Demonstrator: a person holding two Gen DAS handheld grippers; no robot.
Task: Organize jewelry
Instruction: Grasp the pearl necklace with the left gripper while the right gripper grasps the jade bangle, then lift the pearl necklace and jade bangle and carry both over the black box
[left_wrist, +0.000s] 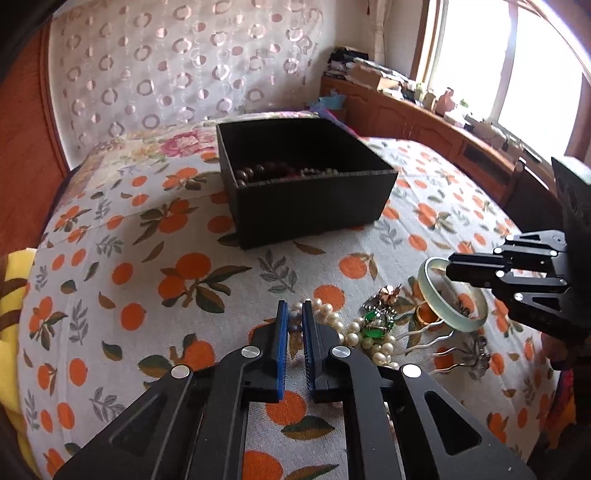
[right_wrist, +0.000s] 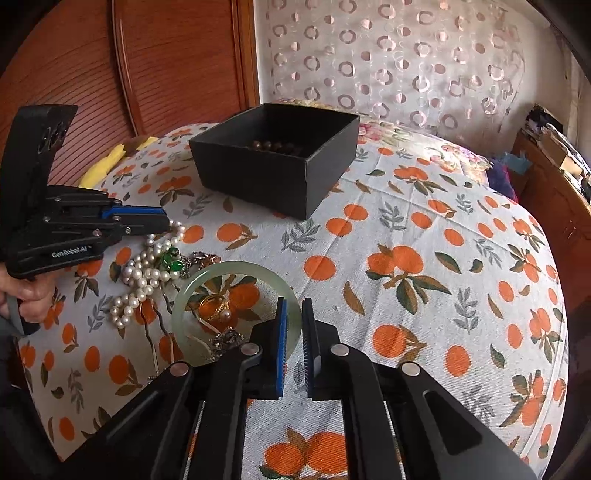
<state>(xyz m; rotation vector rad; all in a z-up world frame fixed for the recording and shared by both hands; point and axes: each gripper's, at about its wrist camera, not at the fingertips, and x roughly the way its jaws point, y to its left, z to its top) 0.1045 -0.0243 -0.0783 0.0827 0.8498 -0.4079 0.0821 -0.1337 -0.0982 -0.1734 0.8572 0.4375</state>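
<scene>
Right hand-held gripper (right_wrist: 293, 306) stands narrowly parted astride the bangle (right_wrist: 236, 267) rim; bangle looks stiff, slippery, fragile; left hand-held gripper (left_wrist: 293, 308) narrowly parted over limp pearls (left_wrist: 343, 325).

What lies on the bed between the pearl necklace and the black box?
Nothing: in both wrist views, only bare orange-print bedsheet lies between the pearl necklace and the black box.
</scene>
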